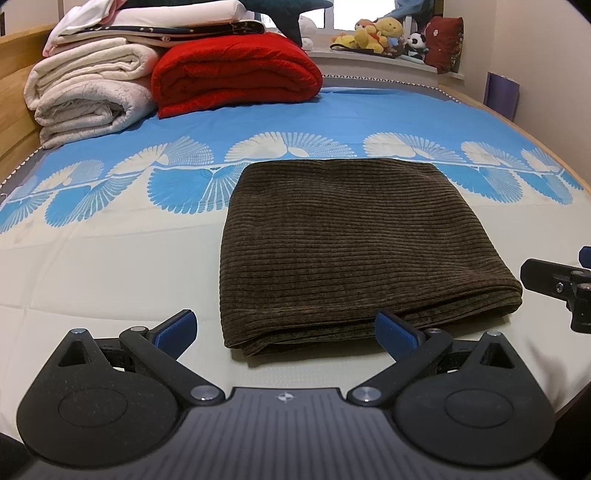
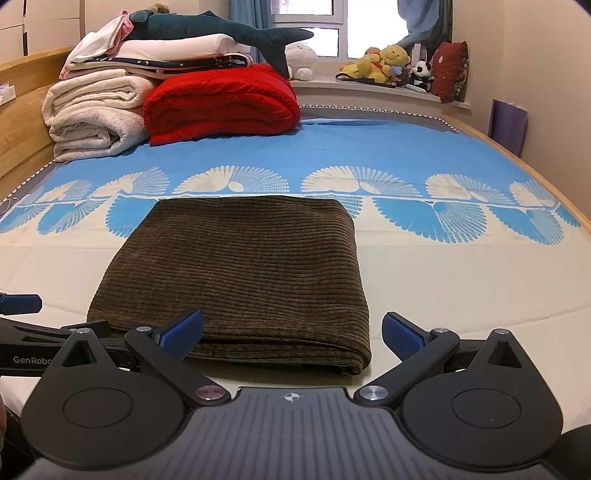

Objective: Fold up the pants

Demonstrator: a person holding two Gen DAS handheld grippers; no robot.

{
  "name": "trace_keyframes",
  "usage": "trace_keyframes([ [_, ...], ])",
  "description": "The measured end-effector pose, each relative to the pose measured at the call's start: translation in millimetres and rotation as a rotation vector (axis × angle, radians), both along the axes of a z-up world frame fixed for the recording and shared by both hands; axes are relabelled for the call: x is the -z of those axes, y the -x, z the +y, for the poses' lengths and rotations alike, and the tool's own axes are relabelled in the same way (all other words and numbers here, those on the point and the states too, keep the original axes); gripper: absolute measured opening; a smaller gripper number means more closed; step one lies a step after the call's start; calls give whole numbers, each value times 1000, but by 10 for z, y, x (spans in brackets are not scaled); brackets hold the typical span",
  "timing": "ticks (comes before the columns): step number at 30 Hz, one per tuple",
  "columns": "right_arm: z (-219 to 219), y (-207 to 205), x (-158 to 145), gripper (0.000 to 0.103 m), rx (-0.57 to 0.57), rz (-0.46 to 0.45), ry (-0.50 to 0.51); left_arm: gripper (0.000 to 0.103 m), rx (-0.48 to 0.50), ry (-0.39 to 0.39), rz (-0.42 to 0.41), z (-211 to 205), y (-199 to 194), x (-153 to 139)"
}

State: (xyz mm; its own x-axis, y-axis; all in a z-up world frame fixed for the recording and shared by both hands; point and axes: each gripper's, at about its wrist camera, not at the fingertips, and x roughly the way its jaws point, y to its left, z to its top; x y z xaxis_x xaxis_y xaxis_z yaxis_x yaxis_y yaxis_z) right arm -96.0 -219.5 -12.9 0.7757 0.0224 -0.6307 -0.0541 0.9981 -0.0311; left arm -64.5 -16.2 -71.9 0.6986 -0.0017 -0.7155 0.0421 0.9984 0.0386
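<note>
Item count, as visible:

- Folded brown pants (image 1: 354, 251): 1, on the bed (image 1: 110, 266).
- Tongs: 2, left tongs (image 1: 286, 328) and right tongs (image 2: 291, 330), each with 2 blue pads.
- Red blanket (image 1: 236, 70): 1, folded.
- Cream blankets (image 1: 88, 92): 2 rolled bundles, stacked.
- Shark plush (image 2: 221, 31): 1.
- Panda plush (image 2: 421, 72): 1.
- Red cushion (image 2: 448, 70): 1.

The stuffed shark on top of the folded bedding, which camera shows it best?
The right wrist view: the stuffed shark shows nearly whole, body and tail, lying on the stacked bedding. The left wrist view cuts it off at the top edge, leaving only dark tail parts.
</note>
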Motion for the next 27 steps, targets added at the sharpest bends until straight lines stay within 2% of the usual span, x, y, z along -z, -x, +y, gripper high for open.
trace_keyframes([
  [27, 56, -23, 15, 102, -9, 5, -9, 103, 4, -3, -4, 6, -10, 21],
])
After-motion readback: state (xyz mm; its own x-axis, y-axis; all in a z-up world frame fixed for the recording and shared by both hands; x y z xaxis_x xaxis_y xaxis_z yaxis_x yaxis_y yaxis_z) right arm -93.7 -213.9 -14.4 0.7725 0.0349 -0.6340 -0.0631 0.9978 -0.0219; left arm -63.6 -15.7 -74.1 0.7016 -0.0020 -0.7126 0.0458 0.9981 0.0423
